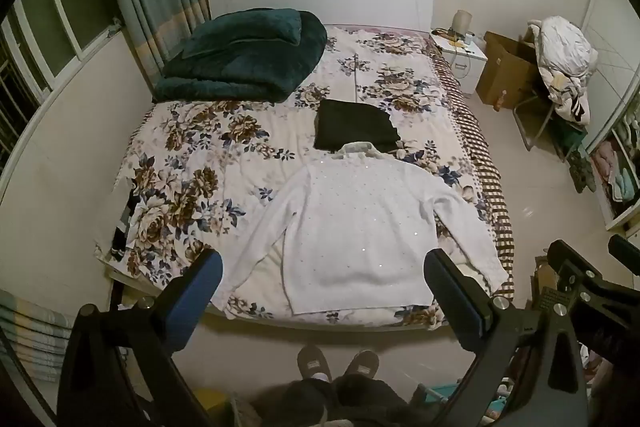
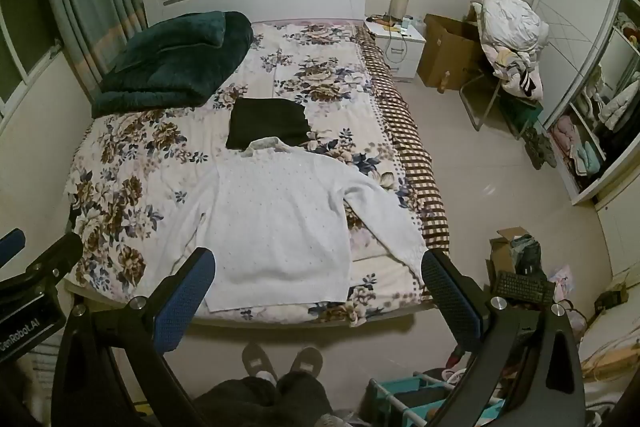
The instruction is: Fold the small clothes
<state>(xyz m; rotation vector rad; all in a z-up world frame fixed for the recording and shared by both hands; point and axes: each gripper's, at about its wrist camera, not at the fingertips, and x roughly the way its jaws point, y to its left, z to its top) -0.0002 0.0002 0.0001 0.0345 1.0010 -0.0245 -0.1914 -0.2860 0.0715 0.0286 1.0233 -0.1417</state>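
A white knitted sweater (image 1: 352, 227) (image 2: 276, 223) lies flat at the foot of the floral bed (image 1: 200, 155) (image 2: 120, 155), sleeves spread to both sides, collar toward the headboard. Just beyond its collar rests a folded black garment (image 1: 356, 127) (image 2: 268, 125). My left gripper (image 1: 324, 267) hangs high above the sweater's hem, jaws wide open and empty. Held equally high, my right gripper (image 2: 318, 267) is open with nothing in it, over the sweater's lower right part. The right gripper's body (image 1: 580, 287) shows at the right edge of the left wrist view.
A dark green blanket (image 1: 244, 55) is piled at the bed's head on the left. A person's slippered feet (image 1: 336, 367) stand at the bed's foot. A nightstand (image 2: 396, 43), cardboard box (image 2: 452, 51), chair with laundry (image 2: 508, 39) and floor clutter (image 2: 520, 267) fill the right side.
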